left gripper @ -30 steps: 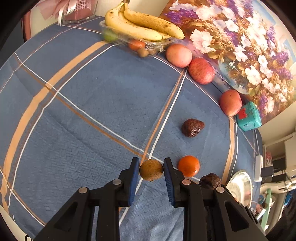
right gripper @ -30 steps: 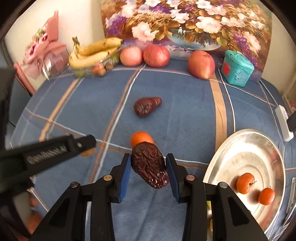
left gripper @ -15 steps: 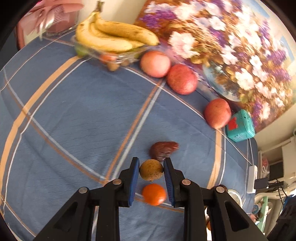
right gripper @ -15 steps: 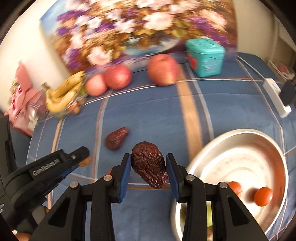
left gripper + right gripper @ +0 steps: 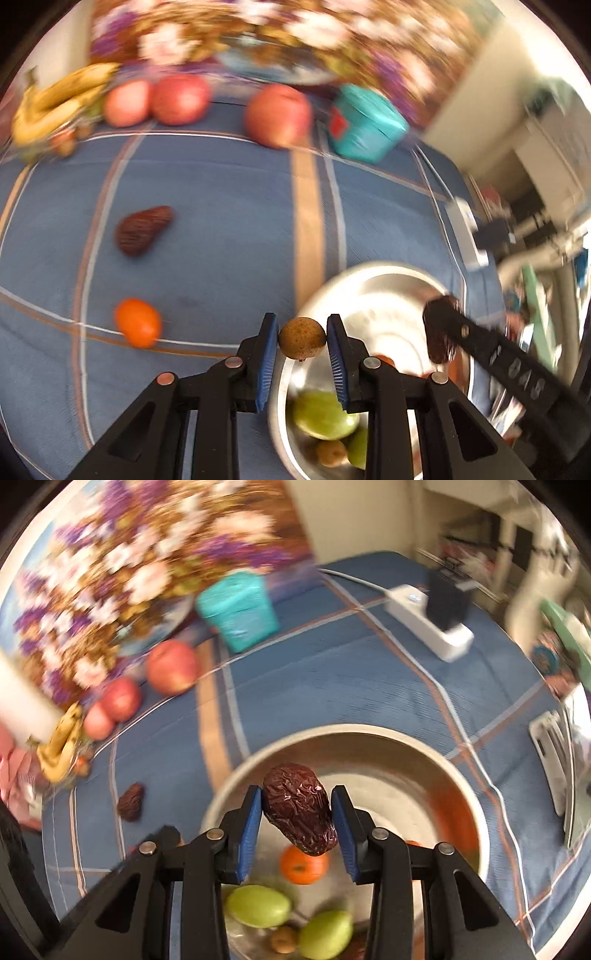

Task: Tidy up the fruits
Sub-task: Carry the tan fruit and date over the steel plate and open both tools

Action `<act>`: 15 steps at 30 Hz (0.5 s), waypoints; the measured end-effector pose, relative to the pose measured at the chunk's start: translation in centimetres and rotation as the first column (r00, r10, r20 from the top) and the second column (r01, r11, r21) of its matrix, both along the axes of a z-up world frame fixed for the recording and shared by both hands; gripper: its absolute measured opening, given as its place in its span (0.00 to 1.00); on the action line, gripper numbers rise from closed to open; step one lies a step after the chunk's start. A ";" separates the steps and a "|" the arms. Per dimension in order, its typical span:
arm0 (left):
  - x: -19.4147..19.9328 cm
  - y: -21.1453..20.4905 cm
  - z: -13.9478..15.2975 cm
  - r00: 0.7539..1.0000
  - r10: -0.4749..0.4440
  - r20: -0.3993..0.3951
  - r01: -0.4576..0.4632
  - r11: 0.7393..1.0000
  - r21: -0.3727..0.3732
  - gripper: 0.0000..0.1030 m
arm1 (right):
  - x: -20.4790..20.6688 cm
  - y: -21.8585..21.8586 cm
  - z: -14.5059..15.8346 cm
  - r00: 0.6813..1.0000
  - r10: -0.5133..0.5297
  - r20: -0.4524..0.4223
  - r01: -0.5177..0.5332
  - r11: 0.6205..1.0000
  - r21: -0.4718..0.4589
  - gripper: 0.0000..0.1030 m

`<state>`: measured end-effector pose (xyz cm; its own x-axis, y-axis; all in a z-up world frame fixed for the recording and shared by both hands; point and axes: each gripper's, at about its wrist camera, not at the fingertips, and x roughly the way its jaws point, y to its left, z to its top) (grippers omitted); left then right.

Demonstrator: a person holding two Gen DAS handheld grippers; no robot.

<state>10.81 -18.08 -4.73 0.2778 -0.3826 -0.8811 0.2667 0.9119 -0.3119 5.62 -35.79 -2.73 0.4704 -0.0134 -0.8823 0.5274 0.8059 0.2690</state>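
Observation:
My left gripper (image 5: pixel 302 339) is shut on a small round brown fruit (image 5: pixel 302 338), held above the near rim of the metal bowl (image 5: pixel 369 271). My right gripper (image 5: pixel 297 812) is shut on a wrinkled dark date (image 5: pixel 299 808), held over the same bowl (image 5: pixel 461 771). The bowl holds green fruits (image 5: pixel 258 904), an orange one (image 5: pixel 303 864) and a small brown one (image 5: pixel 283 939). The right gripper with its date also shows in the left wrist view (image 5: pixel 441 334). On the blue cloth lie another date (image 5: pixel 142 230) and an orange fruit (image 5: pixel 138 326).
Bananas (image 5: pixel 55 99) in a tray and three apples (image 5: pixel 181 98) line the back by a flower painting. A teal box (image 5: pixel 364 123) stands near them. A white power strip (image 5: pixel 432 627) with a black plug and cable lies right of the bowl.
Both grippers have swung right with their fruits and now hang over the metal bowl. The loose date and orange fruit have shifted to the left of the view.

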 end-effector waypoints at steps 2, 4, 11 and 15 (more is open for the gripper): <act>-0.5 -1.1 0.0 0.999 -0.042 0.004 0.042 0.999 0.012 0.29 | -0.4 -0.7 -0.1 1.000 -0.017 -0.003 0.017 1.000 0.002 0.39; -0.8 -1.7 -0.1 0.998 -0.065 -0.003 0.065 0.998 0.012 0.30 | -0.7 -1.0 -0.1 1.000 -0.030 0.000 0.030 1.000 0.000 0.40; -0.4 -0.9 -0.2 0.999 -0.042 -0.023 0.042 0.999 0.009 0.47 | -0.4 -0.6 0.0 1.000 -0.024 0.006 0.024 1.000 -0.011 0.53; 0.2 0.6 -0.4 0.999 0.023 -0.029 -0.022 1.000 0.016 0.67 | -0.2 0.1 -0.2 1.000 -0.012 -0.011 0.012 1.000 -0.026 0.56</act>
